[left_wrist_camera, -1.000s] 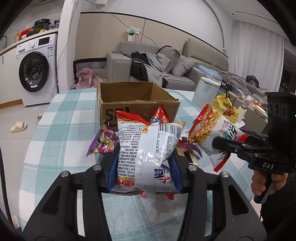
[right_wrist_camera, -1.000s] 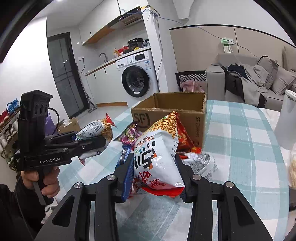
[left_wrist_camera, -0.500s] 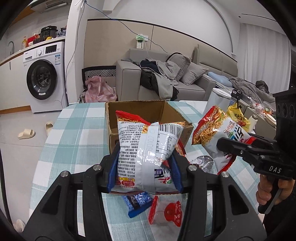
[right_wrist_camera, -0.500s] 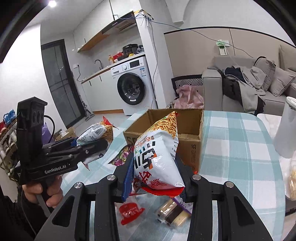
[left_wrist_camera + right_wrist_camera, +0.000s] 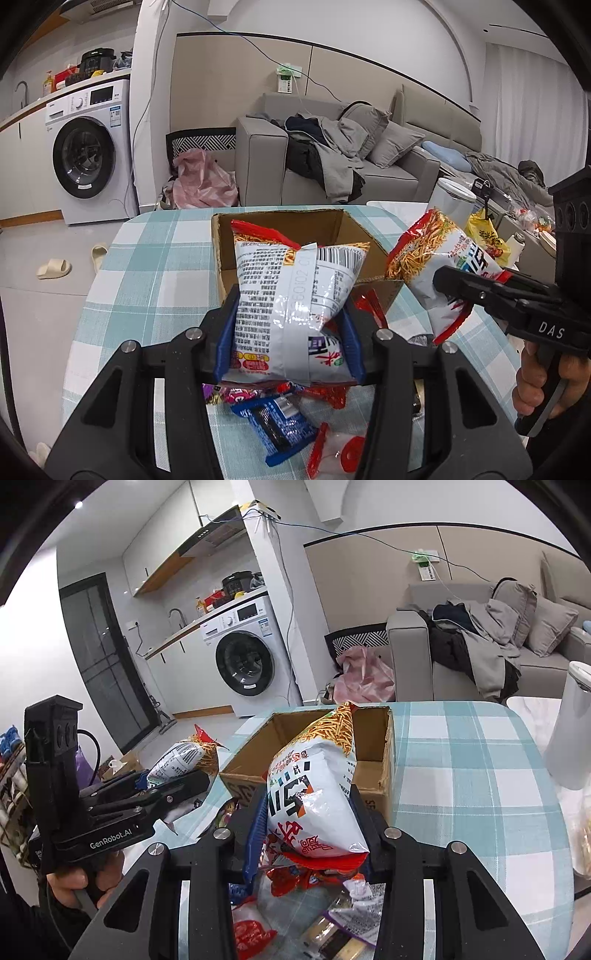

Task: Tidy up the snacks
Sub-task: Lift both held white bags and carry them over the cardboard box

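In the left wrist view, the left claw pinches a chip bag in the air just short of the open cardboard box on the desk. In the right wrist view, the right claw pinches a second chip bag before the same box. Both bags seem mid-carry; next, each should go over the box's rim and be released inside.

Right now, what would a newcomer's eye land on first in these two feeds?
Two puffy snack bags held up over the table: the left gripper pinches one bag, and the right gripper pinches another. Just beyond them sits an open cardboard box, with loose snack packets scattered on the checked tablecloth below.
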Demonstrator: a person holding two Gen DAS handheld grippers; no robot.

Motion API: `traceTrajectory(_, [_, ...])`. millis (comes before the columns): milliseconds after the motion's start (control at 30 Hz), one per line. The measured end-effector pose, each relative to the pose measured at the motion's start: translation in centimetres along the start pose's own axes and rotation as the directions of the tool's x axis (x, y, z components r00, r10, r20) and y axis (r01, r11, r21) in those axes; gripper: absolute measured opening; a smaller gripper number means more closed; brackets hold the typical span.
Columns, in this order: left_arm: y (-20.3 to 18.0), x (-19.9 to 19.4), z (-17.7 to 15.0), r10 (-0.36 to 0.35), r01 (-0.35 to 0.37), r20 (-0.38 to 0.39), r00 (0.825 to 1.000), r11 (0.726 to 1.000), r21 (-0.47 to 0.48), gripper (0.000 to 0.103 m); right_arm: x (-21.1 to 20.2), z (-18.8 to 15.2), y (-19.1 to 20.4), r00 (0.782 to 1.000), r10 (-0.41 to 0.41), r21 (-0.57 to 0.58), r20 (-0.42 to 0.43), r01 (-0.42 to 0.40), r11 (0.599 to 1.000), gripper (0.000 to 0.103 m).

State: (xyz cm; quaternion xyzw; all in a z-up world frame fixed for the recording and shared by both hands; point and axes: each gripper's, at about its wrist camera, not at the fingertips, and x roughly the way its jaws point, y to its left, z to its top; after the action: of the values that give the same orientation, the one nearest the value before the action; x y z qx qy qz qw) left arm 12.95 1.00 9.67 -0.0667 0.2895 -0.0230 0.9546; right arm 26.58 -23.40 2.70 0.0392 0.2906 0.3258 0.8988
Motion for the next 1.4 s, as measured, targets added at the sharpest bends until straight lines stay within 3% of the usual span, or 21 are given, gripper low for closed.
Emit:
traceTrajectory(933, [2.3,10.6,3.3,0.039,-0.039,-0.065,0.997,0.999,-0.004,0.045,7.7,3.8,-2.3,1.0,-0.007,0.113,-0.016,0.008,0.994,0.041])
traceTrajectory(1400, [2.4,14.8,4.3,0.082,-0.082,-0.093,0.992,0.997,0.003,0.046,11.4,4.3,-3.4,0.997,-0.054,0.138,-0.055,0.061,0.989,0.041])
